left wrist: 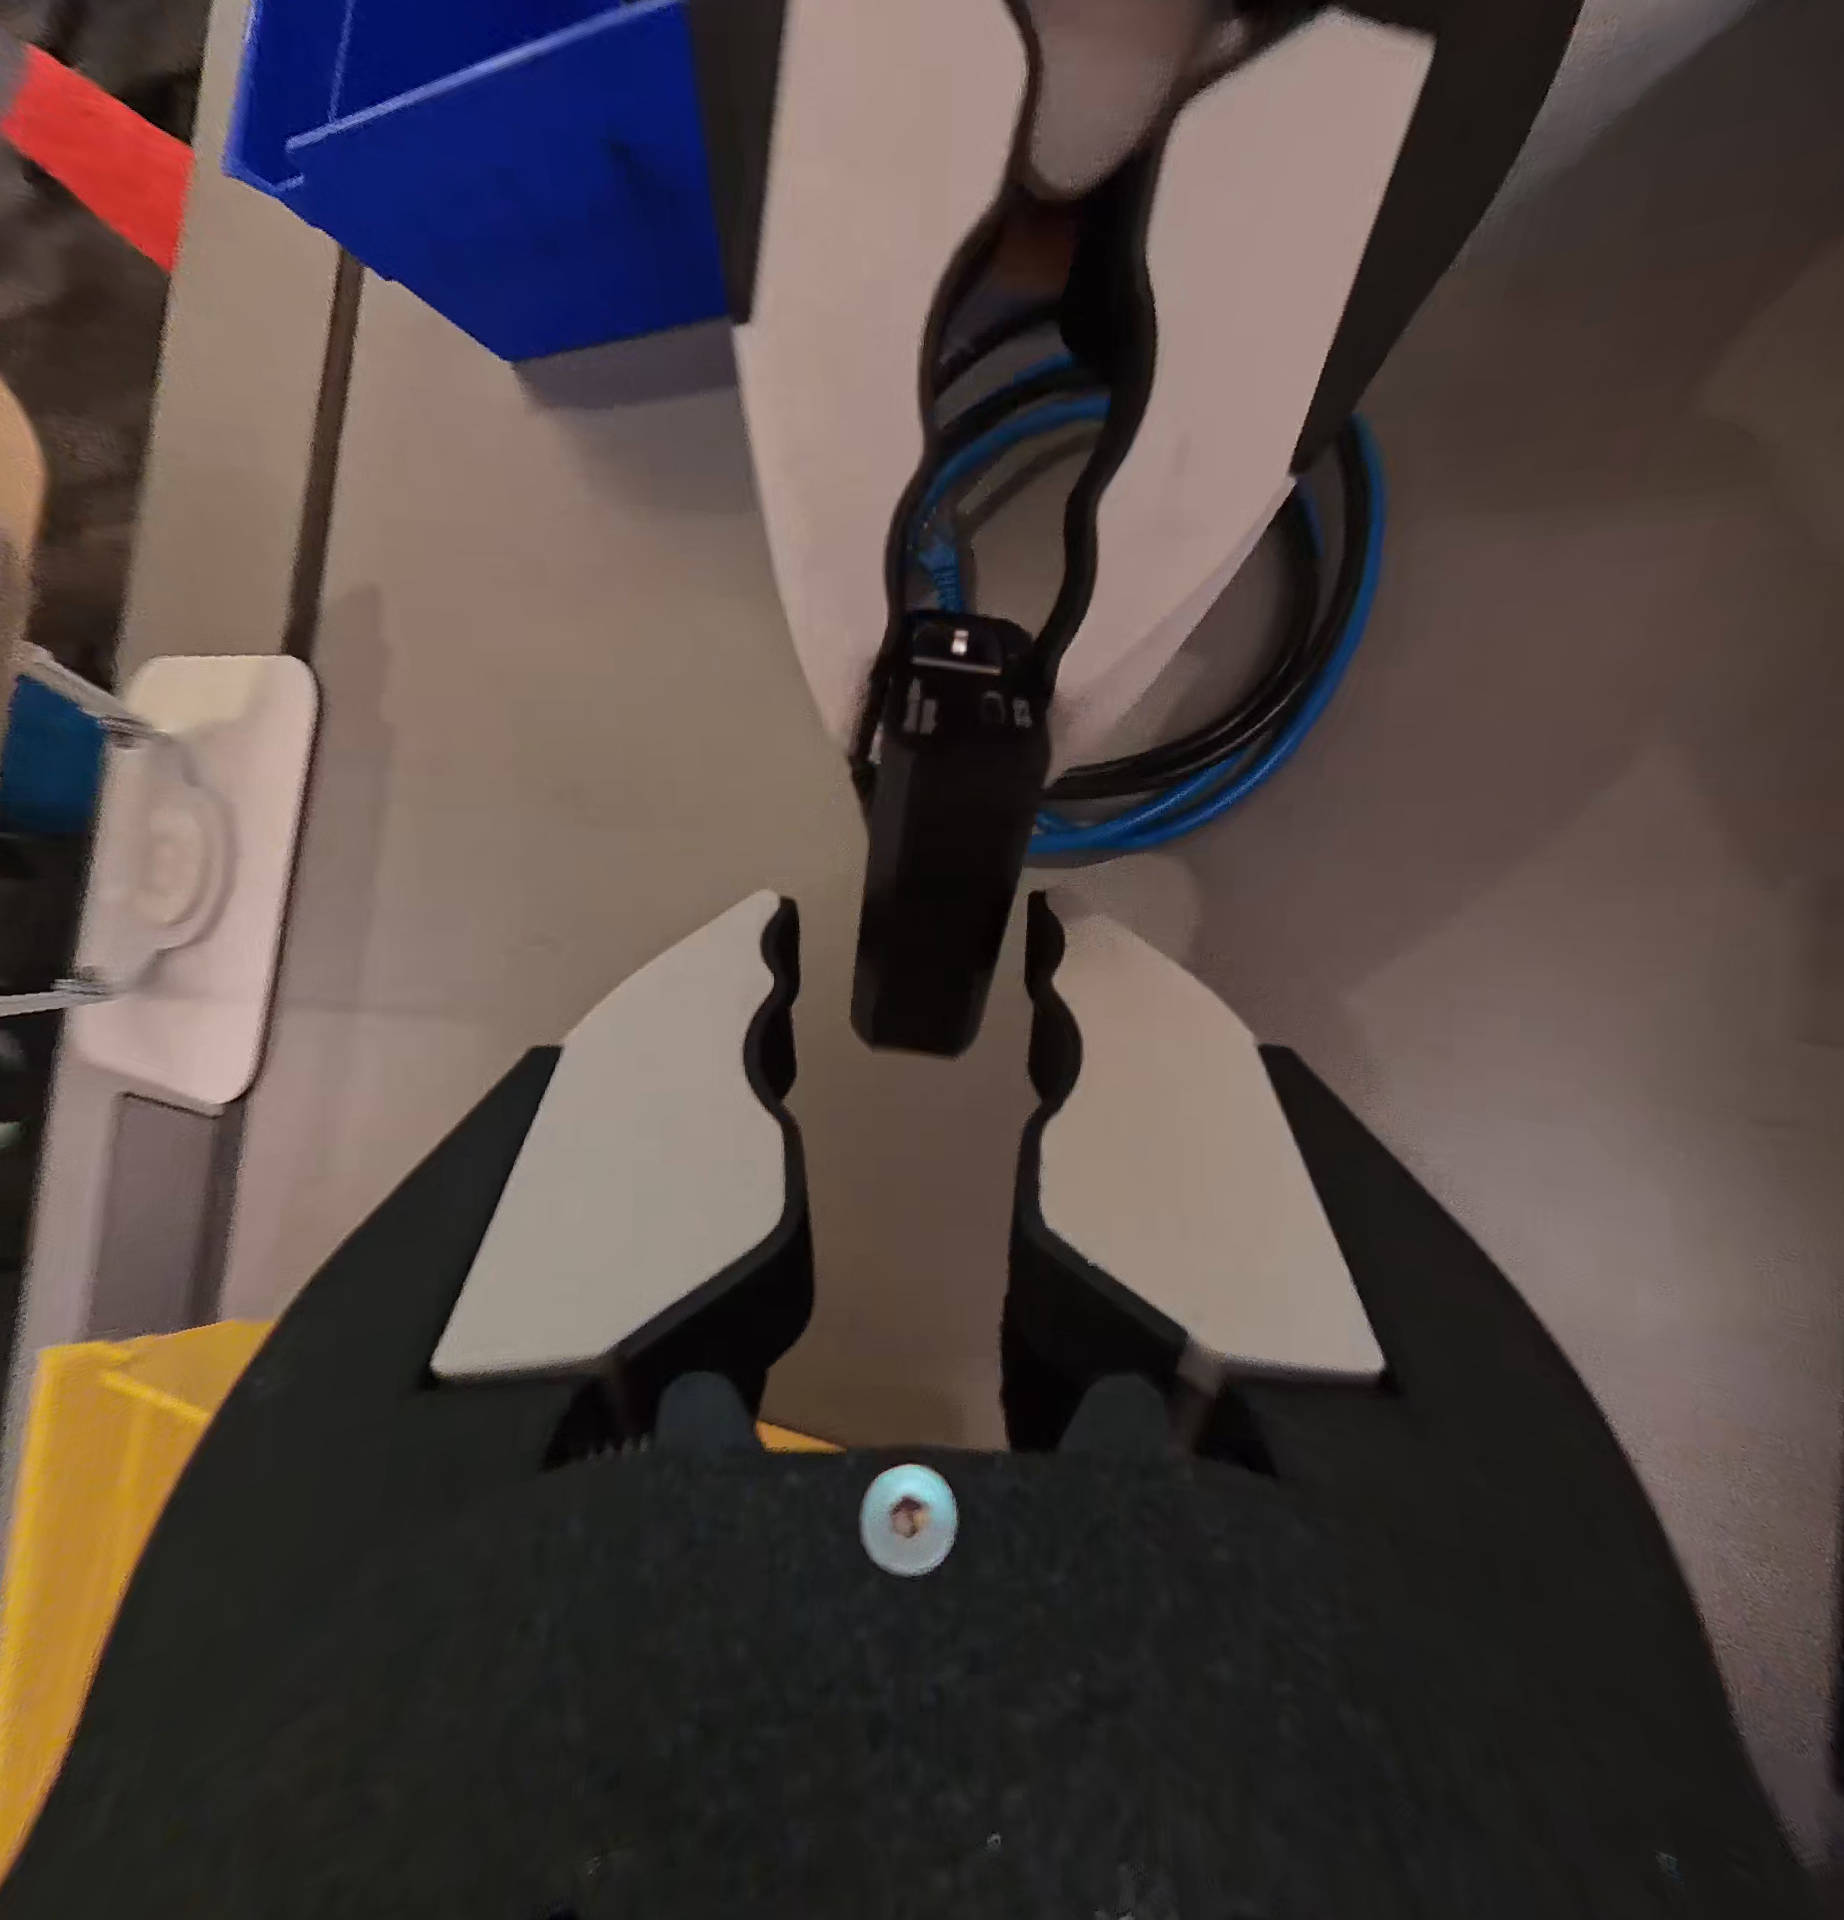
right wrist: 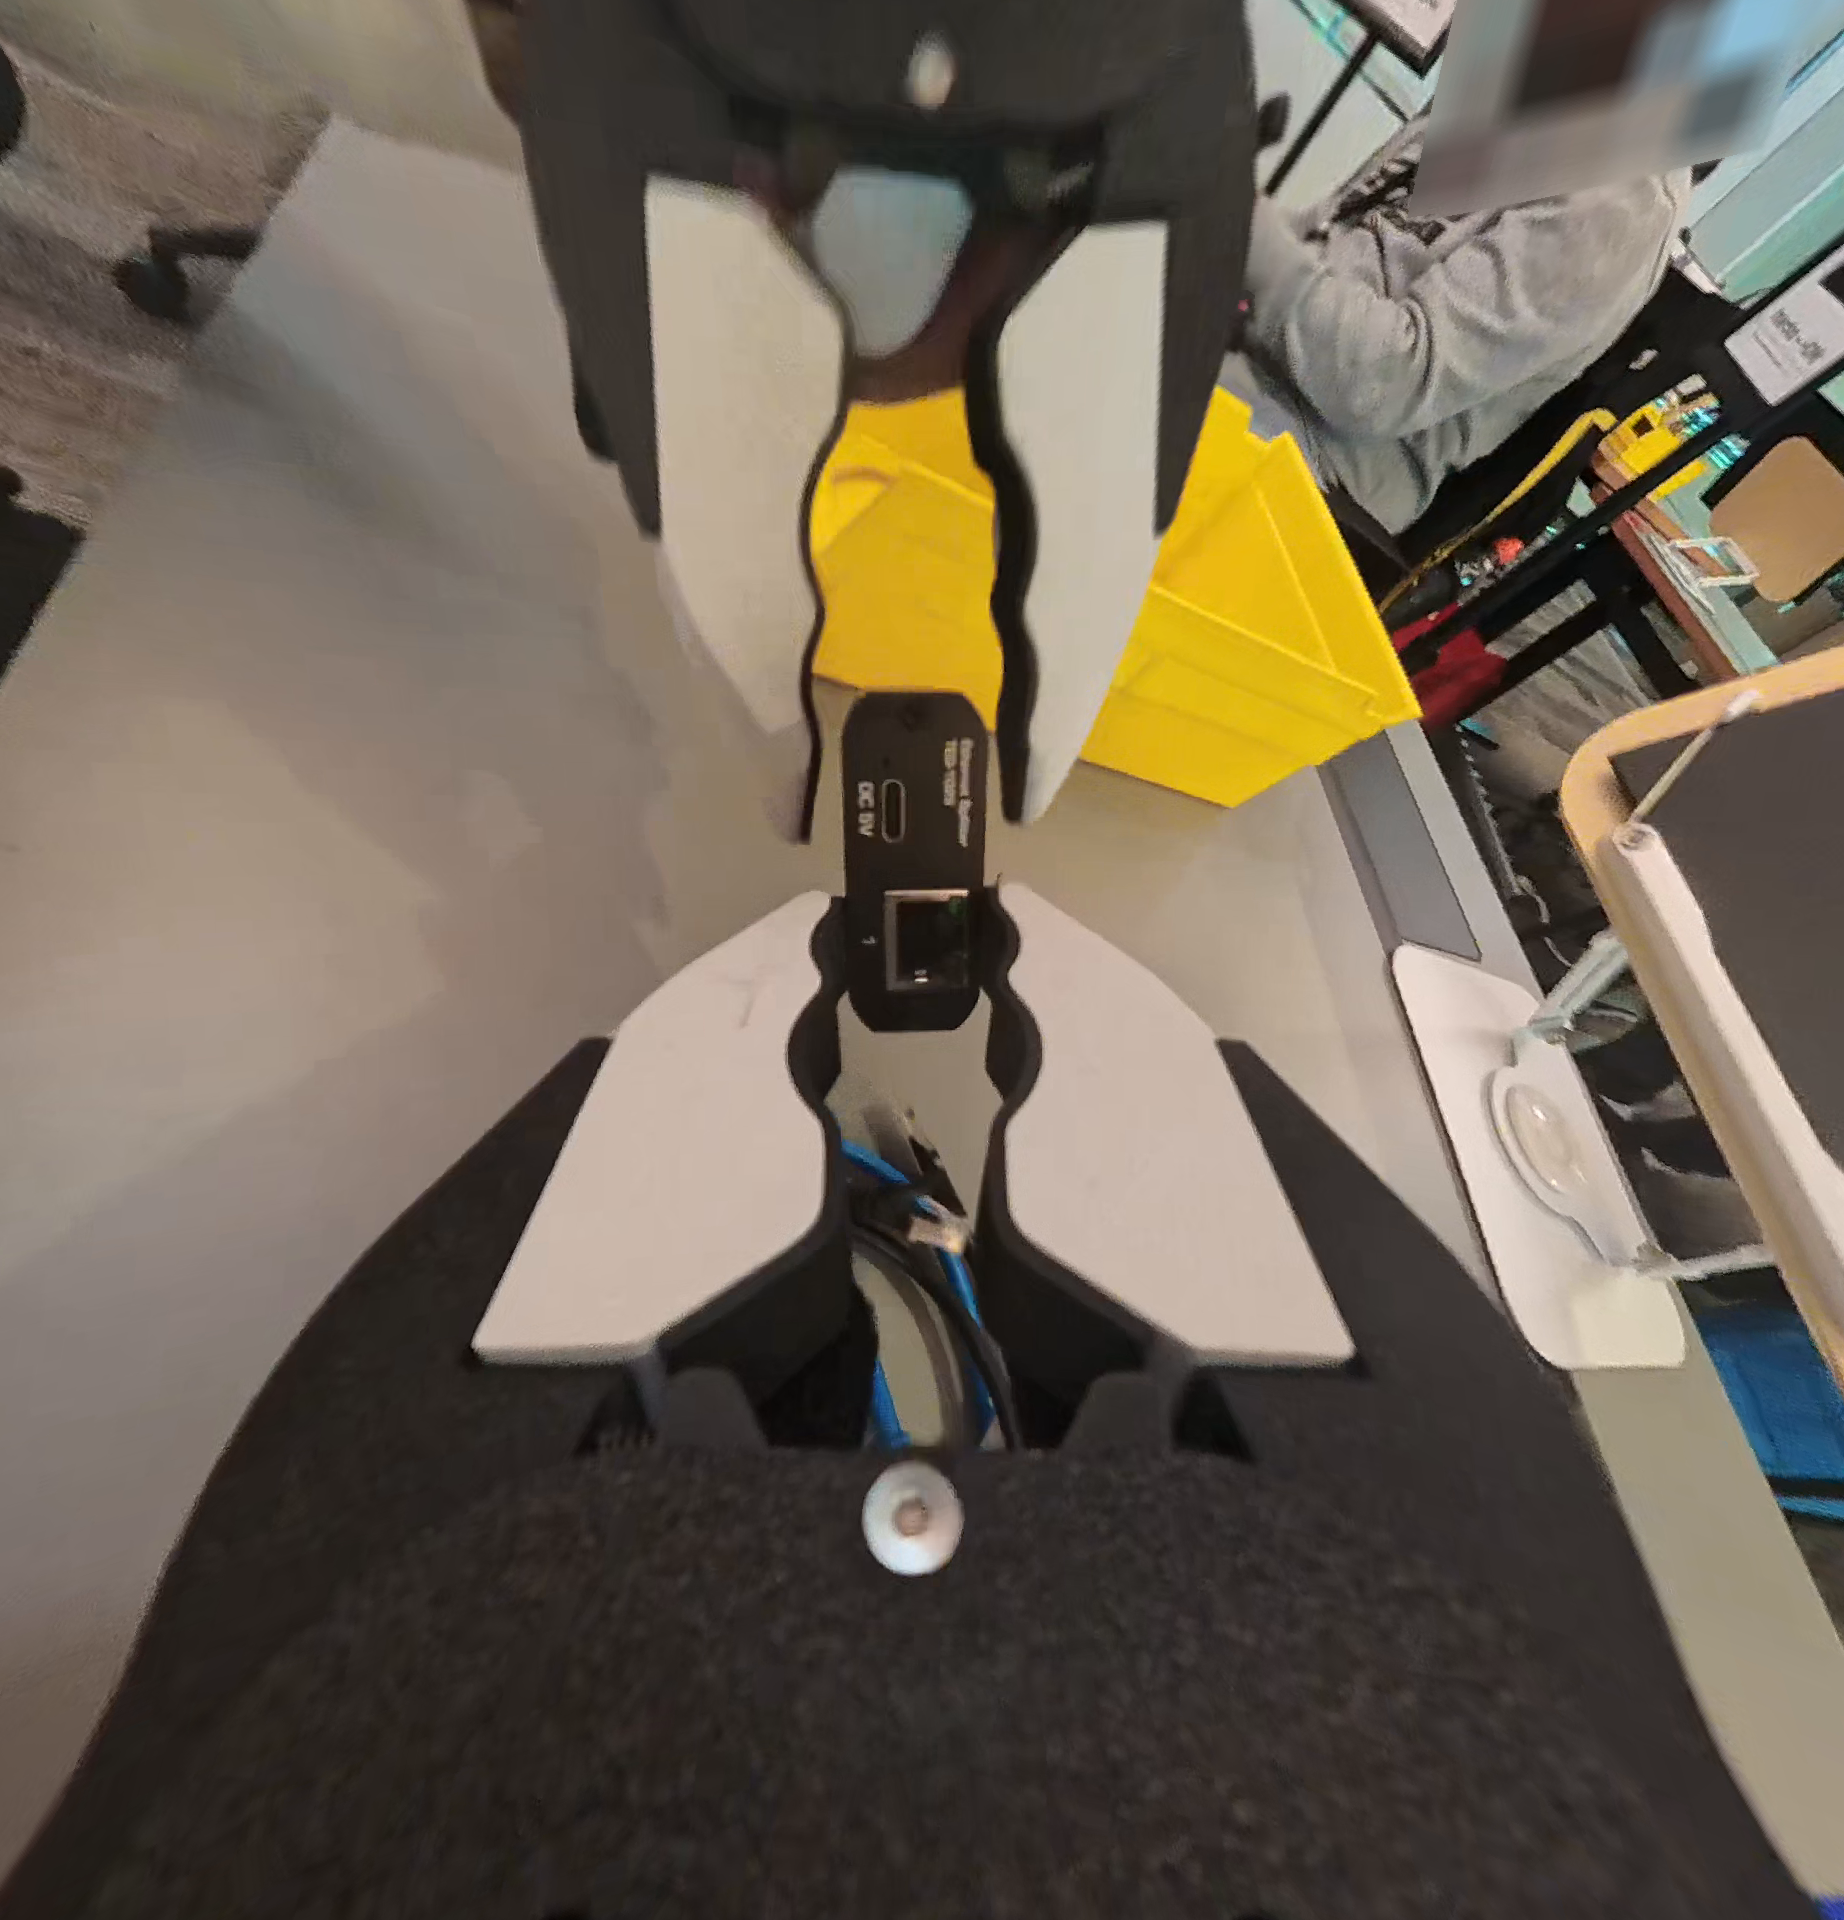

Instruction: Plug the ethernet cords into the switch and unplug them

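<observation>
Right claw (right wrist: 913,935) clamped on matte black boxy switch (right wrist: 913,831); left claw (left wrist: 910,925) apart, straddling it.

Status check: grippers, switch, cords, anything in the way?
Right gripper shut on switch. Left gripper open around its far end. Blue and black cords coiled on table, unplugged. Nothing blocking.

One black switch (right wrist: 910,883), two grippers, one blue bin (left wrist: 502,177) and one yellow bin (right wrist: 1209,623) are being counted; cord count unclear.
</observation>
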Available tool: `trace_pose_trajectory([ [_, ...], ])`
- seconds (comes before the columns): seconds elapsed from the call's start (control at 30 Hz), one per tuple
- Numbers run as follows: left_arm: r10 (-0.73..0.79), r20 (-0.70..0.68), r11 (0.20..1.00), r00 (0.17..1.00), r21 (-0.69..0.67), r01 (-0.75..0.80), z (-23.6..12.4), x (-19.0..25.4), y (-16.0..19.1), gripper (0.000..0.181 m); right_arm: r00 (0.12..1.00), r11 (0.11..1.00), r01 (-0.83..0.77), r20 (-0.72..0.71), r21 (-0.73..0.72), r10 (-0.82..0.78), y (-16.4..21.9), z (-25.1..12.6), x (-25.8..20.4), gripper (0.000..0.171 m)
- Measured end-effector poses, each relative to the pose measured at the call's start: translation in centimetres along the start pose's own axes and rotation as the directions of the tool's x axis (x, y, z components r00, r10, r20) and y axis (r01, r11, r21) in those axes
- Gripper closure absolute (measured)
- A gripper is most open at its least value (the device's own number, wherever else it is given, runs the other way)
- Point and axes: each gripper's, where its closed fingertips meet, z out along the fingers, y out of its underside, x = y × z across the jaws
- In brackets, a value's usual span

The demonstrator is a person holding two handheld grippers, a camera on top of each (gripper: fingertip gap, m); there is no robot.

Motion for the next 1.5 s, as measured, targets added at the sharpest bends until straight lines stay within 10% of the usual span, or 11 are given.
trace_pose_trajectory([
  [0.23, 0.202, 0.167, 0.977, 0.965, 0.037, -0.211, 0.4, 0.6, -0.9, 0.157, 0.997, 0.997, 0.078, 0.005, 0.025, -0.078, -0.7, 0.6, -0.7, 0.147],
  [0.63, 0.277, 0.417, 0.943, 0.866, 0.055, -0.328, -0.4, -0.7, -1.7, 0.158, 0.942, 0.942, -0.319, 0.146, 0.102, 0.303, -0.4, -0.5, -0.6, 0.137],
  [1.17, 0.281, 0.464, 0.954, 0.84, -0.041, -0.296, 1.1, -0.9, 0.2, 0.158, 0.868, 0.888, -0.46, 0.219, 0.017, 0.446, 0.8, 1.2, -1.6, 0.116],
  [1.33, 0.175, 0.615, 0.983, 0.769, -0.059, -0.176, -0.6, -1.1, 2.0, 0.158, 0.915, 0.906, -0.401, -0.107, -0.137, 0.389, 4.2, -1.1, 2.3, 0.138],
  [1.5, -0.065, 0.648, 0.998, 0.759, 0.023, 0.066, -3.0, 0.0, 4.8, 0.158, 0.737, 0.718, -0.655, -0.408, -0.234, 0.539, 9.2, -2.9, 1.0, 0.142],
])
